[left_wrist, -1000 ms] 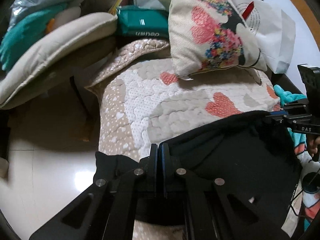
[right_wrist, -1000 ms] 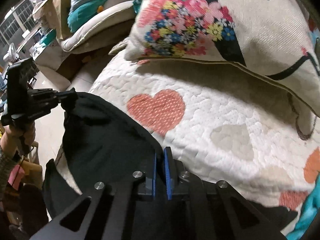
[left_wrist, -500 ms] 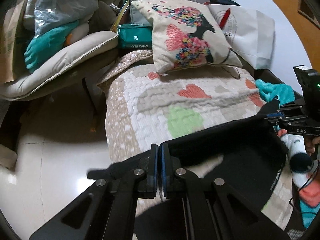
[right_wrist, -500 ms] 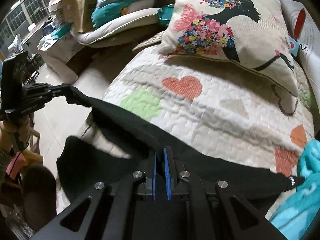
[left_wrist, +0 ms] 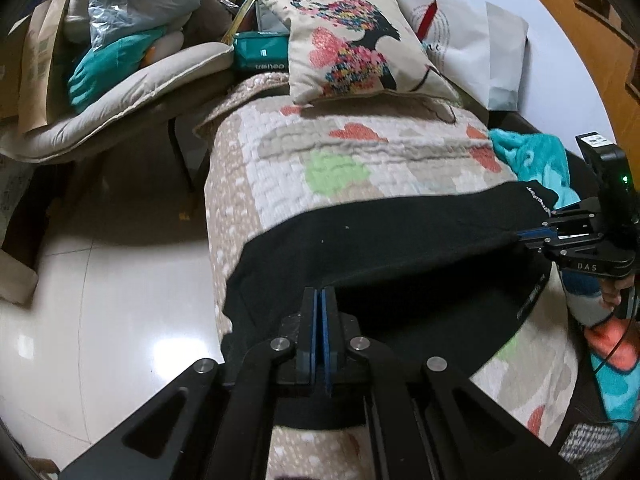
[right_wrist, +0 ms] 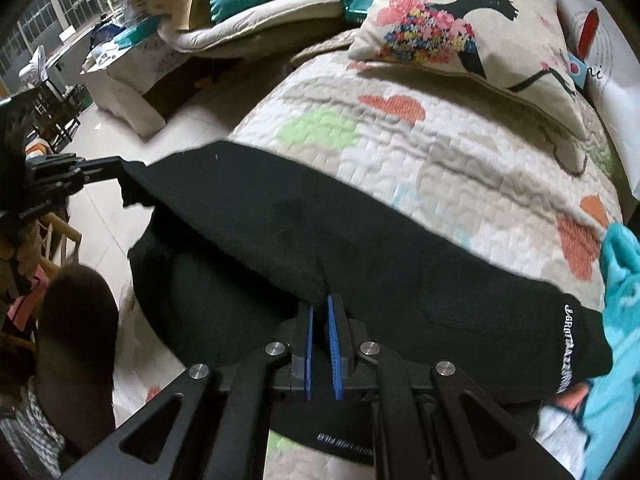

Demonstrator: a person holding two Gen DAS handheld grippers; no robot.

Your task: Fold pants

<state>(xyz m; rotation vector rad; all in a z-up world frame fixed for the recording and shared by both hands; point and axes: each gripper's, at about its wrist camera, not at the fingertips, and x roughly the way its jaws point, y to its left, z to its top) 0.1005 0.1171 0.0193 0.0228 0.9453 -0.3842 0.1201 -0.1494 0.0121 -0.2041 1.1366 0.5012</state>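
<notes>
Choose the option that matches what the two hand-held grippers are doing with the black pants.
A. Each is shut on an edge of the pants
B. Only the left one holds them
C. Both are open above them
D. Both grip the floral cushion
A: the left hand-held gripper and the right hand-held gripper each pinch the edge of the black pants, stretched between them over the quilt.

A bed covered by a quilted bedspread (left_wrist: 372, 148) with heart patches fills the middle; at its far end leans a cushion (left_wrist: 352, 48) printed with a flower-haired figure, and beside it a white paper bag (left_wrist: 480, 44); to the left a beige padded chair (left_wrist: 120, 92) carries bags and a teal cloth; the floor (left_wrist: 100, 272) is of glossy pale tiles which reflect light; windows (right_wrist: 44, 12) show far left.
</notes>
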